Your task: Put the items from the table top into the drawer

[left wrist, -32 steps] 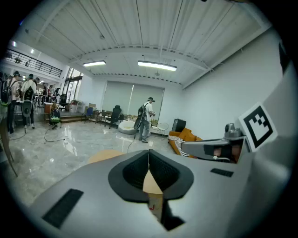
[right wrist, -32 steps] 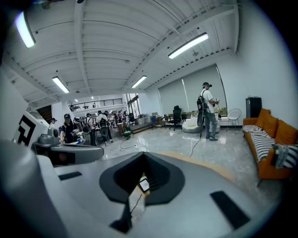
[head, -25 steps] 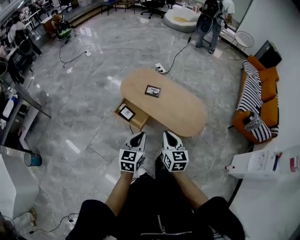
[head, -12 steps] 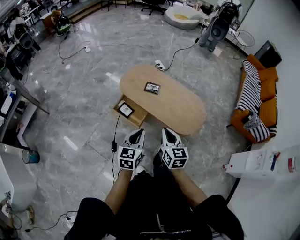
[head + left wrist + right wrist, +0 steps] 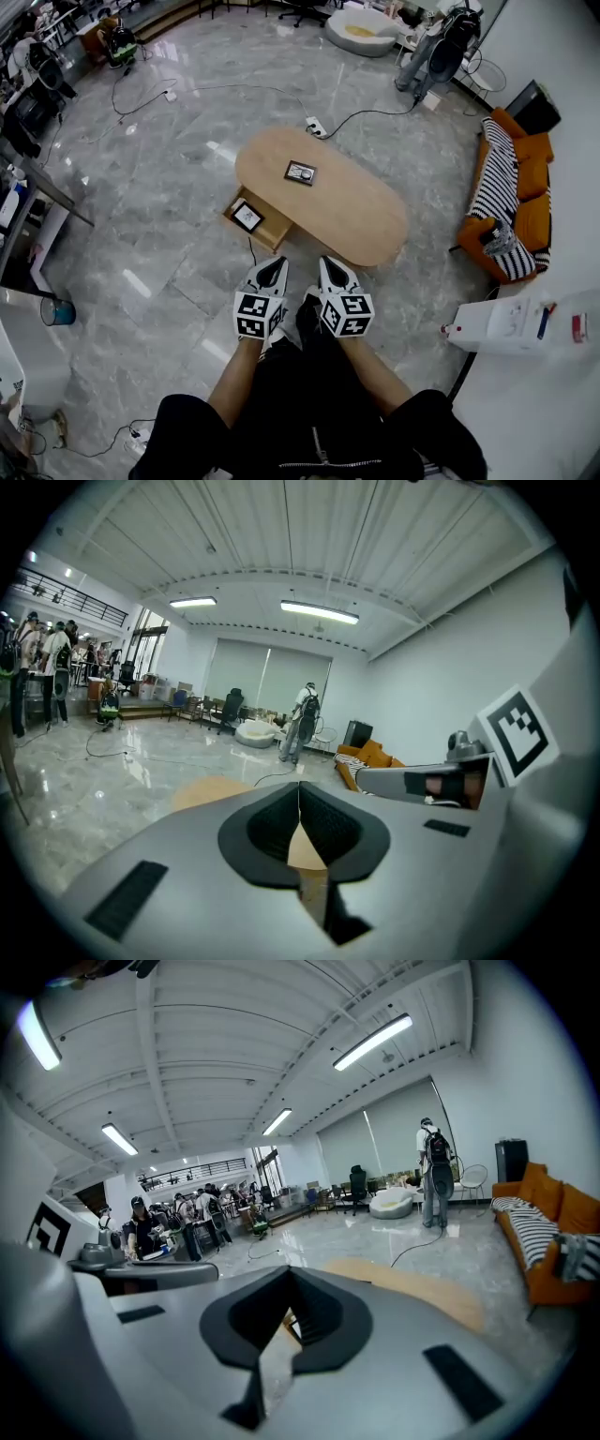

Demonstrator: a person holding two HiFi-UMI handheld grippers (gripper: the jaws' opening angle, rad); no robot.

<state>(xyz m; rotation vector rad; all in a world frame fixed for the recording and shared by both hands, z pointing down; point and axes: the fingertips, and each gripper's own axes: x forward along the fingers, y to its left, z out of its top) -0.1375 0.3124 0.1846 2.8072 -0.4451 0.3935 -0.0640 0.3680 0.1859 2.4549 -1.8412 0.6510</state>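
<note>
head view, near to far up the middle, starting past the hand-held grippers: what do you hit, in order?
open drawer → framed item on the table → power strip on the floor → white beanbag

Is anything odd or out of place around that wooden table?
Nothing looks spilled or broken. The drawer hangs open from the side of the table with a small framed item inside, while a similar framed item lies alone on the table top. A cable trails loose across the floor beyond the table, a possible trip hazard.
</note>
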